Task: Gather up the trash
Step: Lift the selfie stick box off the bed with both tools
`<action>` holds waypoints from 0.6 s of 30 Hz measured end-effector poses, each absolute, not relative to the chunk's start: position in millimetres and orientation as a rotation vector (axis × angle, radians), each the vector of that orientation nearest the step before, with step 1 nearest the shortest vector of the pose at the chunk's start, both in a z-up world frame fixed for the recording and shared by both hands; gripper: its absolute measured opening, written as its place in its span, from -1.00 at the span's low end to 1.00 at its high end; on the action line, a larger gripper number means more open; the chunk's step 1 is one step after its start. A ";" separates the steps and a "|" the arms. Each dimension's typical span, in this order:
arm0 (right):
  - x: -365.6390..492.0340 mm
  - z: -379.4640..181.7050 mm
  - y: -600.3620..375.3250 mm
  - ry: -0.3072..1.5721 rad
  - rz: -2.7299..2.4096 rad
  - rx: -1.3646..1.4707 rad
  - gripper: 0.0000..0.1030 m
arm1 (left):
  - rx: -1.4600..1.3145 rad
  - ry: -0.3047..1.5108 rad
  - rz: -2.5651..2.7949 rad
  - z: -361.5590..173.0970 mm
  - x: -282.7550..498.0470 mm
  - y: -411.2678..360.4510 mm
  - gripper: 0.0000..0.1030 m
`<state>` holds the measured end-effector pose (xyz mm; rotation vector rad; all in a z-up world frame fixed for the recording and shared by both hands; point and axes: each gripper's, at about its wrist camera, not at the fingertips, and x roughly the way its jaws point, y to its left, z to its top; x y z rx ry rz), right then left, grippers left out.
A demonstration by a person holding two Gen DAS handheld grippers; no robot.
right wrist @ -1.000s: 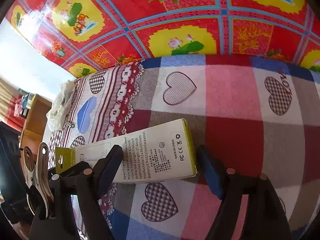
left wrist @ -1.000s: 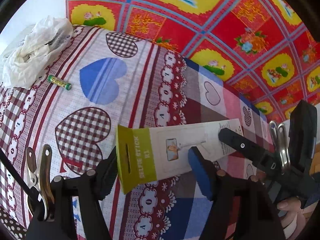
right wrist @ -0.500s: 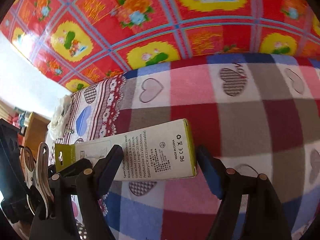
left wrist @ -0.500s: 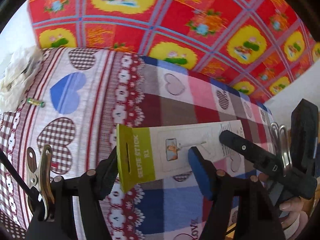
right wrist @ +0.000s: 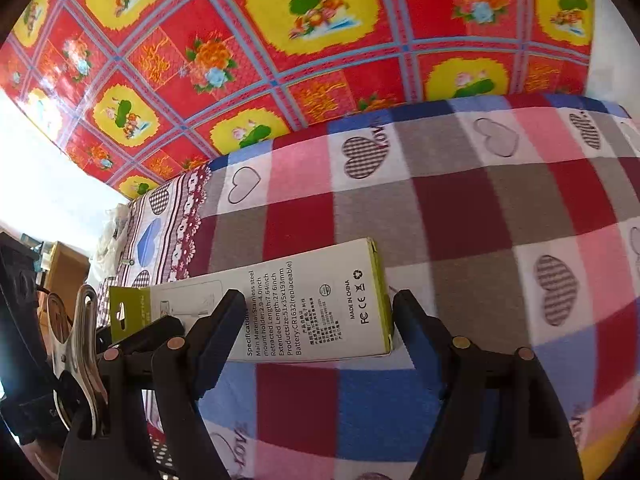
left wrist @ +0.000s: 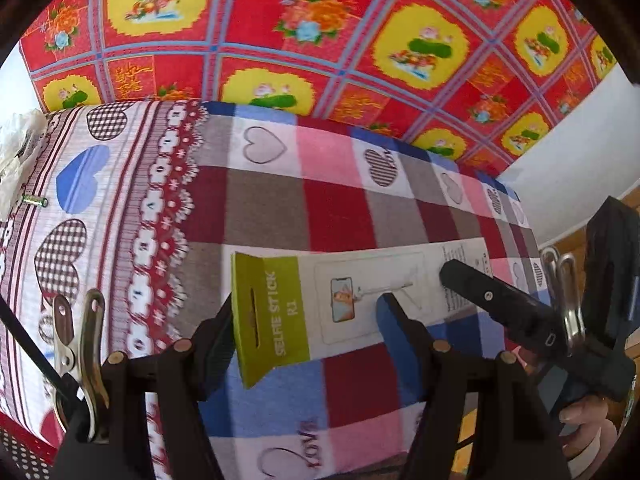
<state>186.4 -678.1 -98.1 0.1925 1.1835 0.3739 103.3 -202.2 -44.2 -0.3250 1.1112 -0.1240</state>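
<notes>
A: Entry, item one. Selfie-stick box (left wrist: 360, 300): long white carton with a green hanger end; it sits clear of the checked bedspread (left wrist: 340, 208), carried between both tools.

B: Grip status?

A: Left gripper (left wrist: 304, 320) spans the green hanger end; one pad on the carton's near edge, the blue pad on its far edge; jaws stand fairly wide because the box fills them. Right gripper (right wrist: 320, 320) spans the other end, the one printed with specifications (right wrist: 320, 312); pads on both sides; same wide stance, closed on the carton. In the left view the right tool's black finger lies over the far end of the box, beyond the left fingertips and to their right.

B: So one piece of trash is in hand; deposited?

A: Not yet; no bin or bag opening shows ahead of either gripper, so I judge the carry is under way and the drop-off is still to come.

B: What else is left on the bed?

A: Far to the left of the left gripper, well apart from the box: a small green battery (left wrist: 35, 201) lying on the striped part of the cloth; just beyond it a crumpled white plastic bag (left wrist: 16, 152) at the bed's edge. Whether that bag is trash or the collecting bag I cannot tell.

B: Progress estimate?

A: Early to middle; one item lifted, none seen binned, at least the battery remaining.
</notes>
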 end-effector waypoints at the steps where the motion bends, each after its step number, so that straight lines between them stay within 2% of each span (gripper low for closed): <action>1: 185.5 -96.7 -681.8 1.180 0.376 0.189 0.51 | -0.327 1.109 -0.118 -42.2 100.9 -209.0 0.37; 18: 184.8 -78.9 -785.0 1.154 0.531 0.118 0.51 | -0.415 1.032 0.064 -22.5 62.1 -327.8 0.37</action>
